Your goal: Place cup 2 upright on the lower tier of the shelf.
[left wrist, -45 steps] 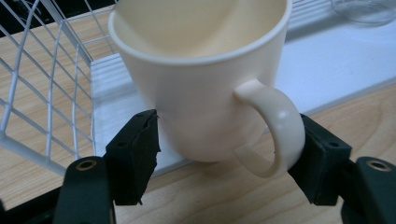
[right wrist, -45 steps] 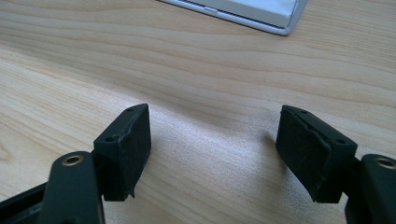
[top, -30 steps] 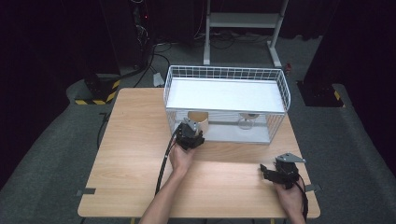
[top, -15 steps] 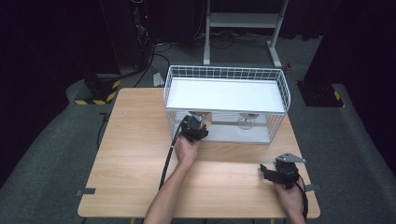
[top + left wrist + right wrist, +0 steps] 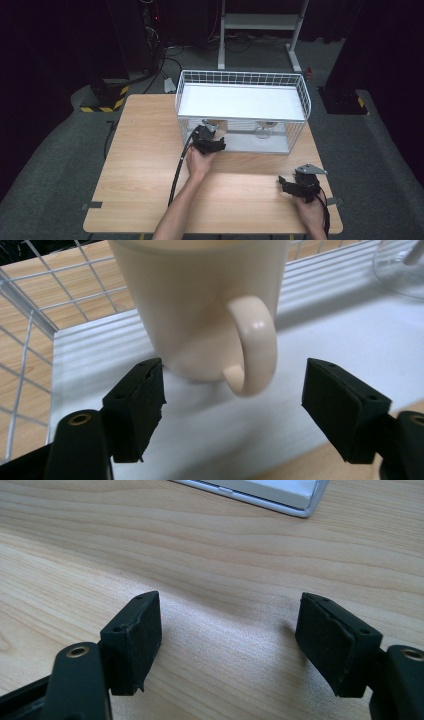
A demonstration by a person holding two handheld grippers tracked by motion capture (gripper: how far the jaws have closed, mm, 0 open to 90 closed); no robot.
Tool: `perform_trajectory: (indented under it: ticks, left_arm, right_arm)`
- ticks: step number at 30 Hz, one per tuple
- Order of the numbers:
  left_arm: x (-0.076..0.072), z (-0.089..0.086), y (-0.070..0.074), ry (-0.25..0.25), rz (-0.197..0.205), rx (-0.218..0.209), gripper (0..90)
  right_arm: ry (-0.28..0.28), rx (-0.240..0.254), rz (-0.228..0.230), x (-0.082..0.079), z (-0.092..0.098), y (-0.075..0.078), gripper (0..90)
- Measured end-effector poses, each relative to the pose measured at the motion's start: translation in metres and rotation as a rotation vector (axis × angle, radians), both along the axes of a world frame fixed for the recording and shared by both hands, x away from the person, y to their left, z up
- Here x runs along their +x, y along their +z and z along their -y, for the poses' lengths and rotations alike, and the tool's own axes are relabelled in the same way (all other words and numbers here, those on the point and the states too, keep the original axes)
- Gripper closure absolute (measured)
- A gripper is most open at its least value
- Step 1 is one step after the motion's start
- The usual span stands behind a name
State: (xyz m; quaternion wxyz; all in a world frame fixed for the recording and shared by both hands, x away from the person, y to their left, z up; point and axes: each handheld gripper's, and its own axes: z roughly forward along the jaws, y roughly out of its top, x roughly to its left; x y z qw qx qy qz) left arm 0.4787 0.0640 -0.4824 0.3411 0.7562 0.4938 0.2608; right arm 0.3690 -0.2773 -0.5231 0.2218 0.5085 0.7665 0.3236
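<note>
A cream mug (image 5: 200,300) stands upright on the white lower shelf (image 5: 320,340) of a wire rack (image 5: 240,75), its handle (image 5: 255,347) turned toward my left gripper (image 5: 232,405). That gripper's jaws have just been opening; they now stand apart on either side of the handle without touching it. In the high view the left gripper (image 5: 210,132) reaches into the rack's front left, next to the mug (image 5: 219,126). My right gripper (image 5: 230,640) is open over bare wood, with nothing between its jaws, and rests near the table's front right (image 5: 284,181).
A clear glass (image 5: 264,131) stands on the same lower shelf, right of the mug; its base (image 5: 400,270) is in the left gripper view. The rack's white top shelf (image 5: 240,100) overhangs the lower one. The wooden table (image 5: 145,165) has open room at left and centre.
The left hand and gripper have edged forward and slightly right, toward the rack's lower shelf. The right hand has stayed put.
</note>
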Motion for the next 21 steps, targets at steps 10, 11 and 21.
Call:
perform_trajectory:
  ticks: [10, 11, 21]
  left_arm:
    - [-0.025, -0.012, 0.007, -0.029, 0.007, -0.048, 22.9]
    - [-0.028, -0.014, 0.007, -0.027, 0.009, -0.057, 22.9]
    - [-0.044, -0.028, 0.011, -0.043, 0.017, -0.07, 24.5]
  right_arm:
    - [-0.001, 0.001, -0.001, 0.0, 0.0, 0.0, 26.8]
    - [-0.001, 0.001, -0.001, 0.0, 0.0, 0.0, 26.8]
    - [-0.001, 0.001, -0.001, 0.0, 0.0, 0.0, 26.8]
